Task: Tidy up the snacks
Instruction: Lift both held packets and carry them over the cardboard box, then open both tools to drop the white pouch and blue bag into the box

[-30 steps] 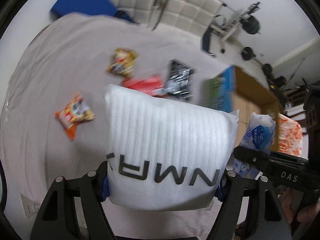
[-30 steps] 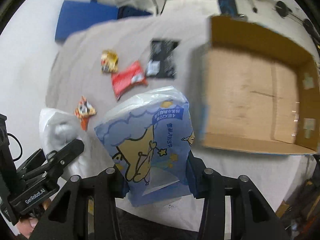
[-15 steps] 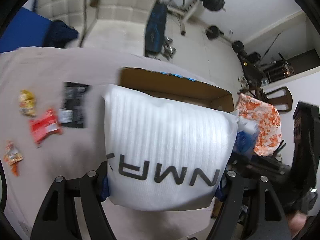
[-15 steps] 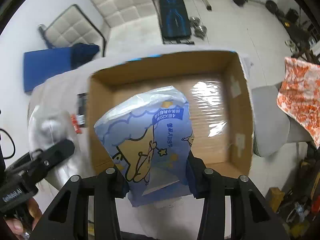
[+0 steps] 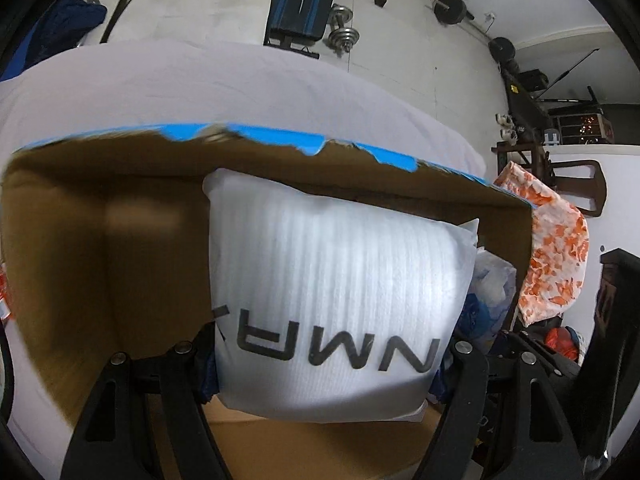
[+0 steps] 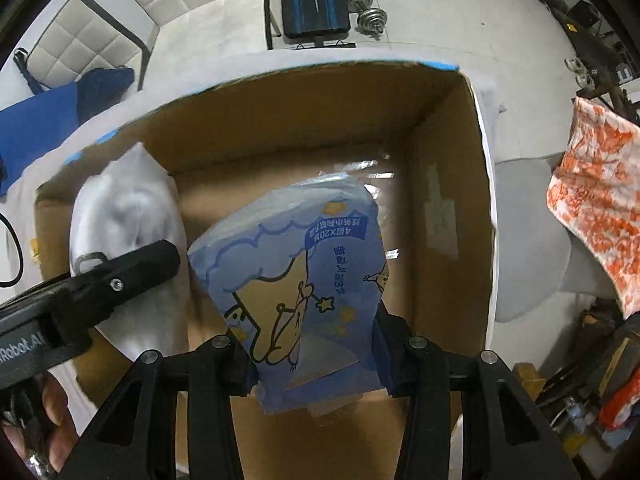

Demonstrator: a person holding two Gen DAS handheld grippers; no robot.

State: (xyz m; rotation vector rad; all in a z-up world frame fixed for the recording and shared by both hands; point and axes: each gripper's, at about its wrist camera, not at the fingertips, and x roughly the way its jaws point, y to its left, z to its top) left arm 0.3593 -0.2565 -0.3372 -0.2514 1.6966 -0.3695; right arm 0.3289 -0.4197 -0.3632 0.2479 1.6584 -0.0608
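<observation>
My left gripper (image 5: pixel 324 364) is shut on a white ribbed foam pouch (image 5: pixel 340 280) with black letters, held inside the open cardboard box (image 5: pixel 100 240). In the right wrist view that white pouch (image 6: pixel 124 220) hangs at the box's left side, with the left gripper's black finger (image 6: pixel 120 276) across it. My right gripper (image 6: pixel 312 356) is shut on a blue pack (image 6: pixel 296 276) printed with a cartoon and stars, held over the middle of the cardboard box (image 6: pixel 448 160). The box floor under both packs looks bare.
The box sits on a table with a pale cloth (image 5: pixel 200 80). An orange-patterned cloth (image 6: pixel 596 200) hangs to the right over a grey seat (image 6: pixel 528 240). Padded chairs (image 6: pixel 132 12), a blue bench and dumbbells (image 6: pixel 368 12) stand on the floor beyond. A hand (image 6: pixel 48 432) shows at lower left.
Both grippers have swung right from the snack-strewn cloth to the box and gone lower into it, each still holding its pack. The loose snacks have left both views.
</observation>
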